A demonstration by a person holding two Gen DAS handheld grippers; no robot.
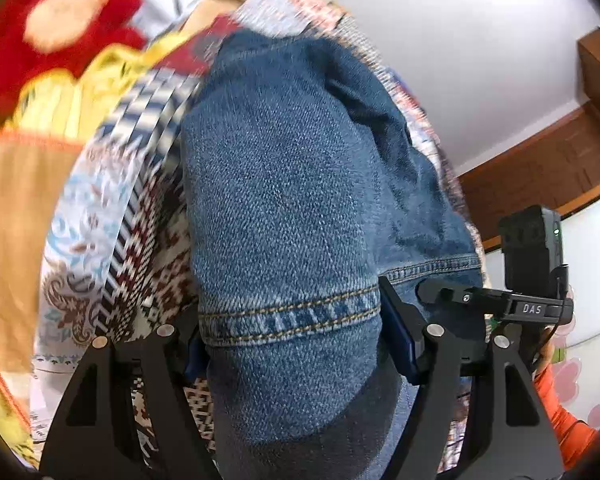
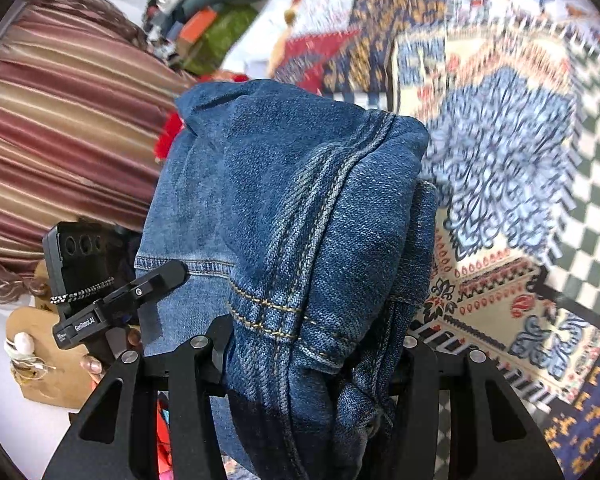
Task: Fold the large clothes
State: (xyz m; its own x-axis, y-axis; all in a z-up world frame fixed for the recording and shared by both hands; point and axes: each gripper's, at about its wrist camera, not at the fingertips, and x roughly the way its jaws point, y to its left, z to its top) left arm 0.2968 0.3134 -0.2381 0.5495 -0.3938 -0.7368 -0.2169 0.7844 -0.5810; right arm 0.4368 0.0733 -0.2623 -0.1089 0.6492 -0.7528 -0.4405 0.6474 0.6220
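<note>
Gripping the blue jeans [image 1: 284,200] near a stitched hem, the left claw [image 1: 290,344] and right claw [image 2: 312,356] both clamp denim above a patterned bedspread [image 2: 500,160].

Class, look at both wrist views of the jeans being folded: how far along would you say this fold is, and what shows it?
Mid-fold, it seems. Done: the jeans are gathered, both tools gripping them. In hand: the left tool clamps a stitched hem, the right tool clamps bunched seams, and the denim is raised above the patterned bedspread. Left: laying the denim flat and squaring it; no tidy fold is visible yet.
</note>
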